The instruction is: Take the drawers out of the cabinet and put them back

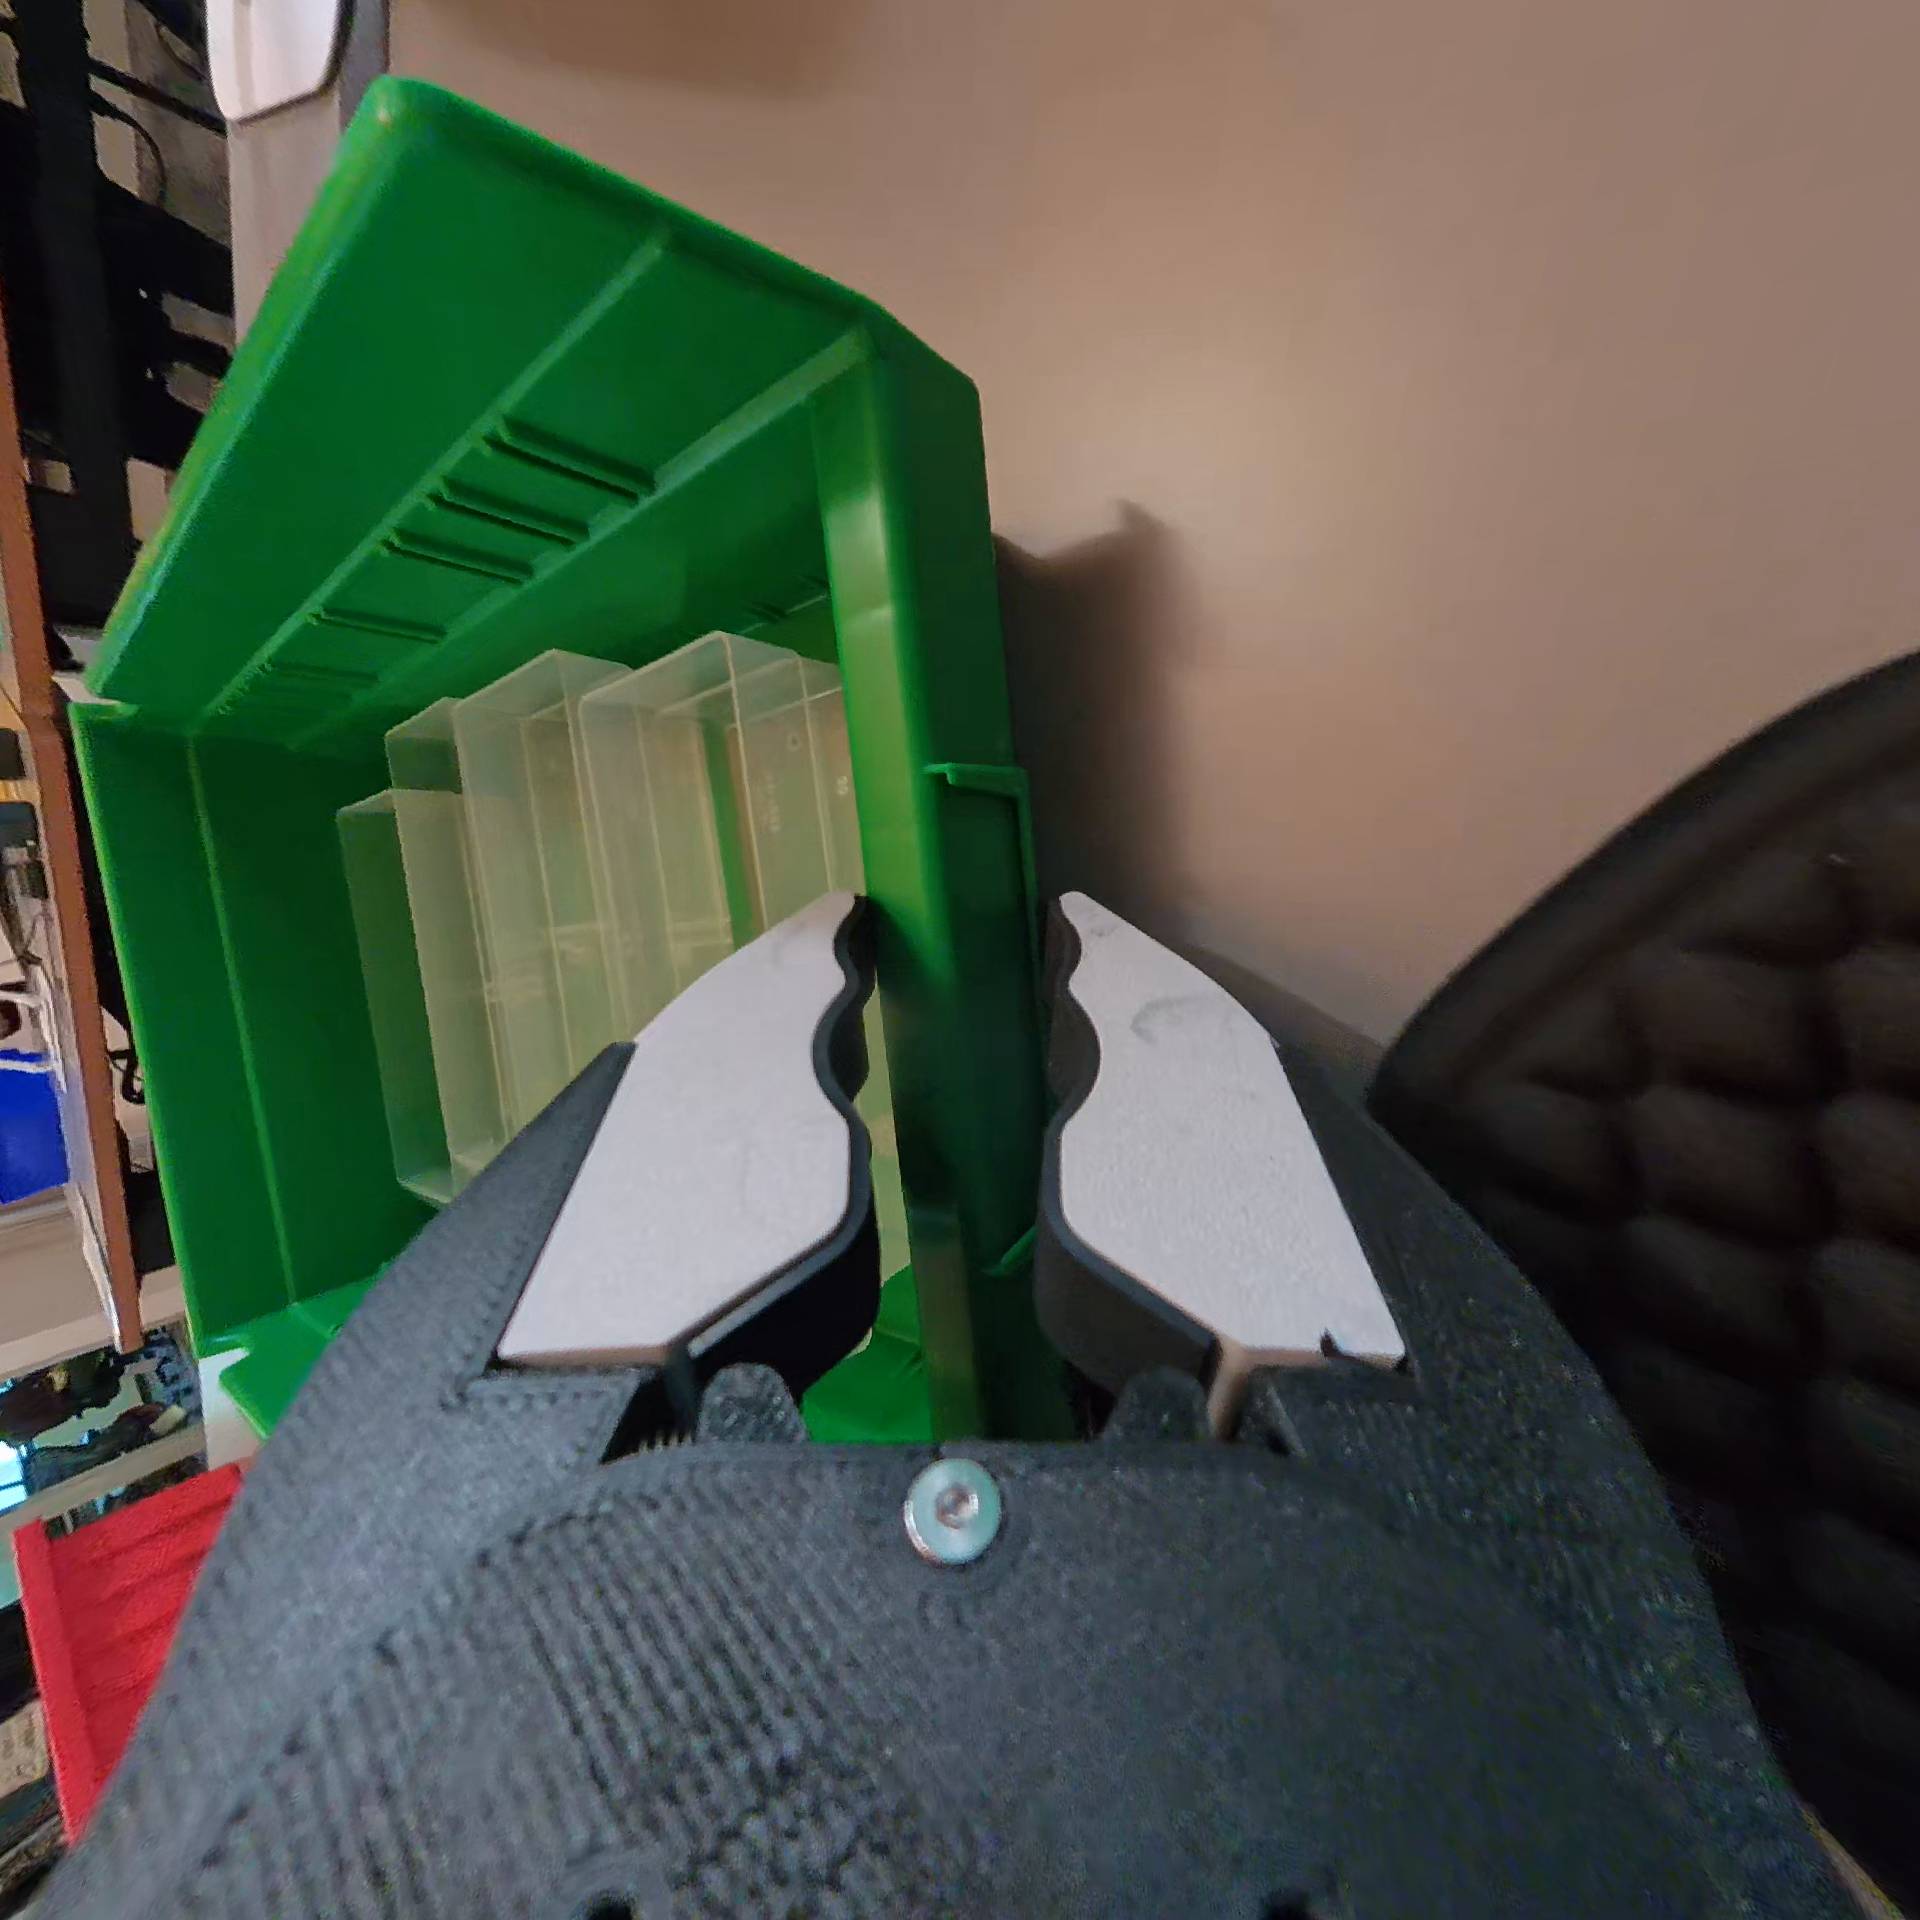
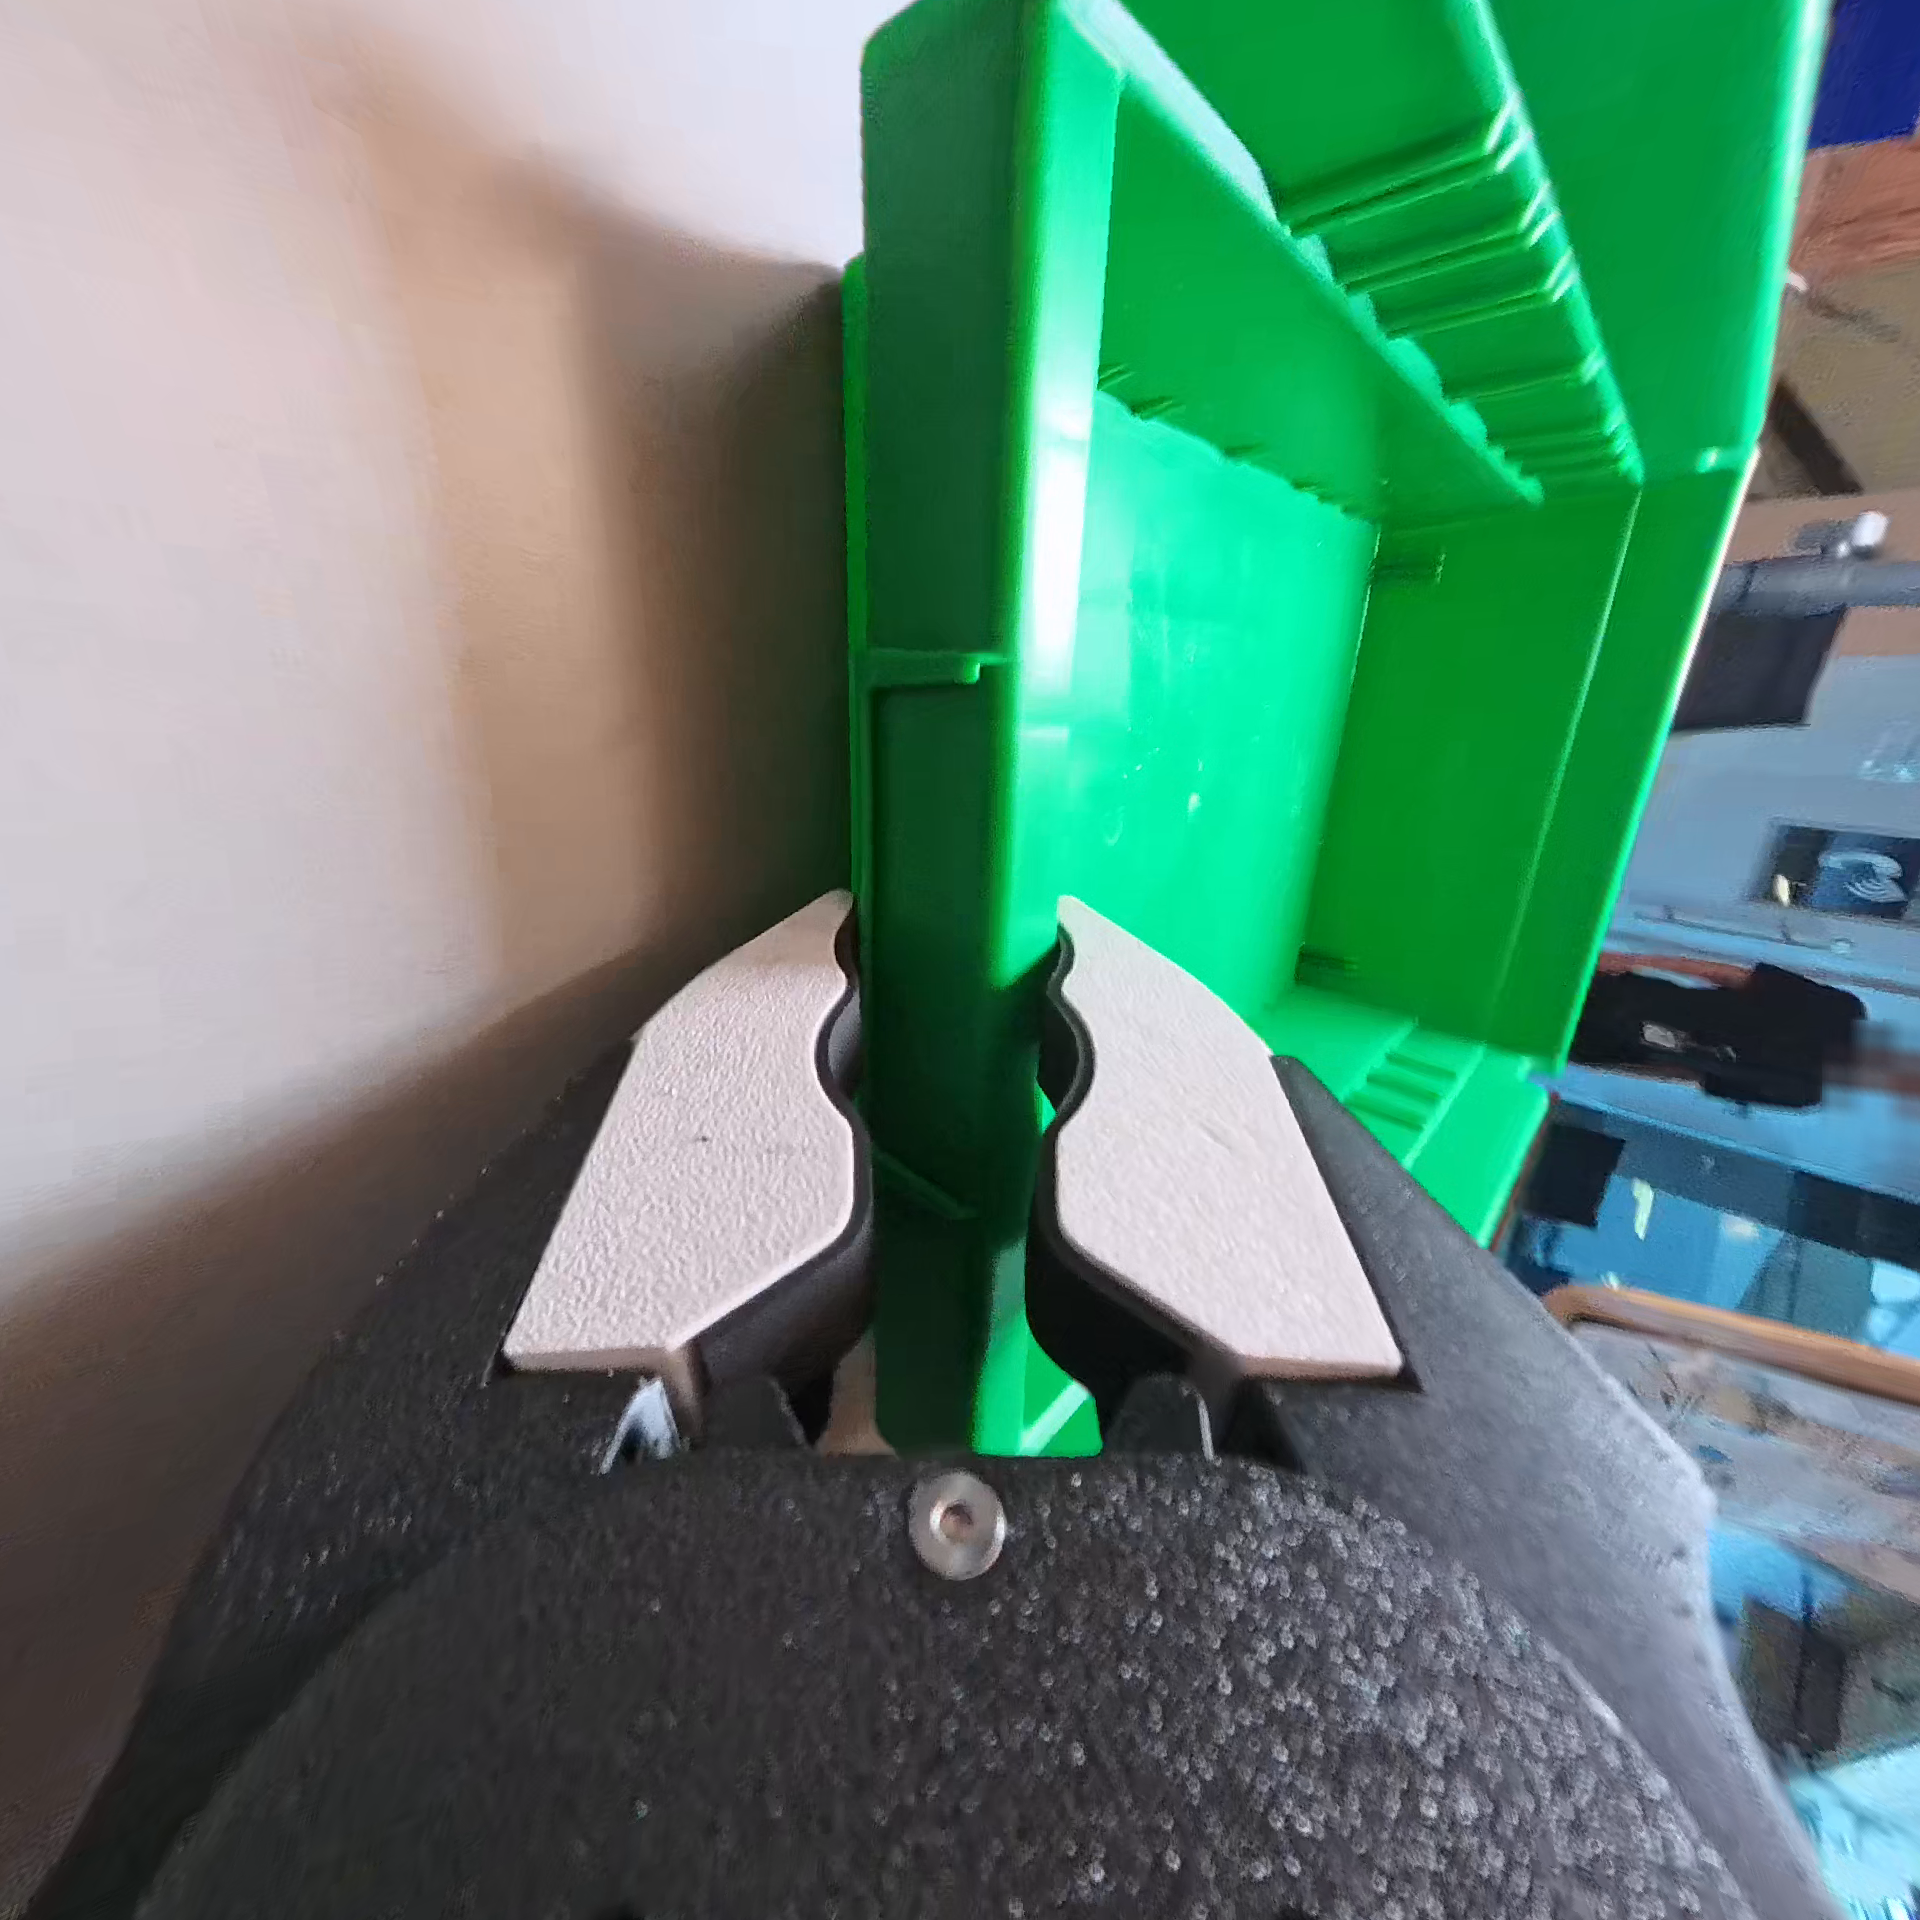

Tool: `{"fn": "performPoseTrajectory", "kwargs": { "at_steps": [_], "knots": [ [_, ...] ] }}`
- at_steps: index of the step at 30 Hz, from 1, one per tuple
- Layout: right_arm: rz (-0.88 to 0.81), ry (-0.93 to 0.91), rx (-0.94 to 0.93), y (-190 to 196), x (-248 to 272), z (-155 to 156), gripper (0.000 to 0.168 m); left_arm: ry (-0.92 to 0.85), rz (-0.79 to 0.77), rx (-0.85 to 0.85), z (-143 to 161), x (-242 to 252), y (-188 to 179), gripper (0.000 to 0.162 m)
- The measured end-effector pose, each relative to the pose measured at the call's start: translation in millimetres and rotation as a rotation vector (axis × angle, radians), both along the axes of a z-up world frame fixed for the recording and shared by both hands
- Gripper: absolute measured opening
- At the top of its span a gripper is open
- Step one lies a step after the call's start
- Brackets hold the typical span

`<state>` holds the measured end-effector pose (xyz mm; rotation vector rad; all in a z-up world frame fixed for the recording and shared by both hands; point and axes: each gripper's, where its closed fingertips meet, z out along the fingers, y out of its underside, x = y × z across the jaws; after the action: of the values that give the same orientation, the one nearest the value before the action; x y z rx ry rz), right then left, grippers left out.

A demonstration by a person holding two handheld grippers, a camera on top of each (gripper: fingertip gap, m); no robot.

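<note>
A green plastic cabinet (image 1: 520, 416) fills the left wrist view, tilted, with its open side toward me. Several clear plastic drawers (image 1: 582, 883) sit inside it, side by side. My left gripper (image 1: 951, 914) is shut on the cabinet's right side wall, one finger inside and one outside. In the right wrist view the same cabinet (image 2: 1195, 727) shows its ribbed green inside, and no drawer shows there. My right gripper (image 2: 956, 914) is shut on the cabinet's other side wall, fingers pressed on both faces.
A beige wall (image 1: 1455, 416) stands close behind the cabinet. A black quilted chair back (image 1: 1714, 1143) is at the right of the left view. A red cloth (image 1: 104, 1621) and a brown post (image 1: 62, 831) are at the left. Cluttered desks (image 2: 1766, 1039) lie to the right.
</note>
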<state>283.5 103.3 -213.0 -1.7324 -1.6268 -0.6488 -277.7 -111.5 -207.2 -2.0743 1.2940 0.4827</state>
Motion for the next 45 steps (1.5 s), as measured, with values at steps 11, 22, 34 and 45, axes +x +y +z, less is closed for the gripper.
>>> {"fn": "performPoseTrajectory", "kwargs": {
  "at_steps": [11, 22, 34, 45],
  "knots": [
    [-0.092, 0.385, -0.126, -9, -31, 64, 0.052, -0.151, 0.034, 0.148, 10, -10, 57, 0.046],
    [-0.161, 0.961, -0.009, 37, -166, 120, 0.055, -0.815, 0.26, 0.418, 127, 79, 149, 0.053],
    [-0.241, 0.991, 0.035, 83, -195, 84, 0.033, -0.804, 0.567, 0.152, 69, 130, 269, 0.059],
    [-0.192, 0.975, 0.024, 92, -196, 83, 0.029, -0.761, 0.55, 0.313, 56, 127, 283, 0.027]
  ]
}}
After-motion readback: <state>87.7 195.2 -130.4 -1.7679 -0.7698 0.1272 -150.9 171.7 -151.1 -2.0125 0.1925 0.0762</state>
